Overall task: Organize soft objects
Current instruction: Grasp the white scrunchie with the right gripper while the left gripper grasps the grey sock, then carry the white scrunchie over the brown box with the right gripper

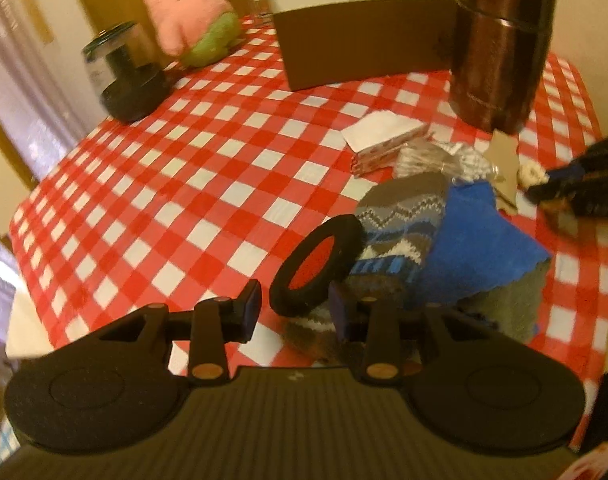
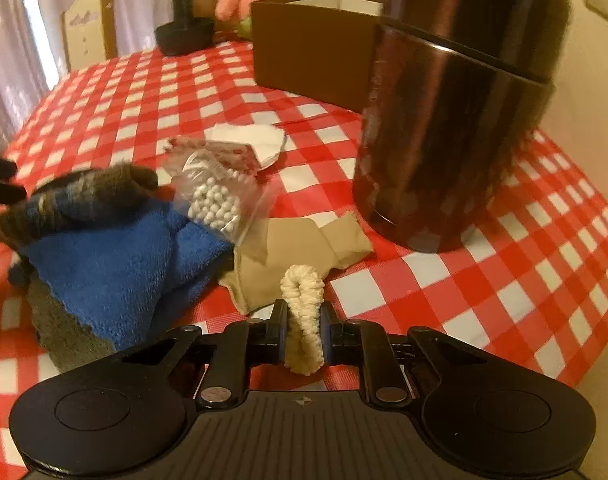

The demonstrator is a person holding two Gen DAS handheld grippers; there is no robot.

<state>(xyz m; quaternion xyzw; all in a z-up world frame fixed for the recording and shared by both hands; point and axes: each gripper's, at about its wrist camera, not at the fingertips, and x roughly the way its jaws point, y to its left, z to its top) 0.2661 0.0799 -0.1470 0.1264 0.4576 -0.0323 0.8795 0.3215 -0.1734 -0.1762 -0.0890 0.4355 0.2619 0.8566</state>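
Note:
In the left wrist view a black ring point(image 1: 315, 264) stands tilted against a patterned knit sock point(image 1: 403, 220), its lower edge between the fingers of my left gripper point(image 1: 295, 312). The jaws stand apart, and a sliver of tablecloth shows beside the left pad. A blue towel point(image 1: 483, 248) lies over a grey cloth point(image 1: 511, 304) to the right. My right gripper point(image 2: 302, 332) is shut on a cream scrunchie point(image 2: 304, 312), just in front of a beige cloth point(image 2: 304, 240). From the left view, the right gripper point(image 1: 575, 196) and the scrunchie point(image 1: 533, 174) show at the right edge.
A brown open box point(image 1: 363, 48) and a pink plush point(image 1: 184, 12) sit at the back of the red checked tablecloth point(image 1: 184, 180). A tall brown canister point(image 2: 455, 120) stands close on the right. A bag of white beads point(image 2: 216, 200), a tissue packet point(image 1: 383, 136) and a dark jar point(image 1: 124, 76) also lie about.

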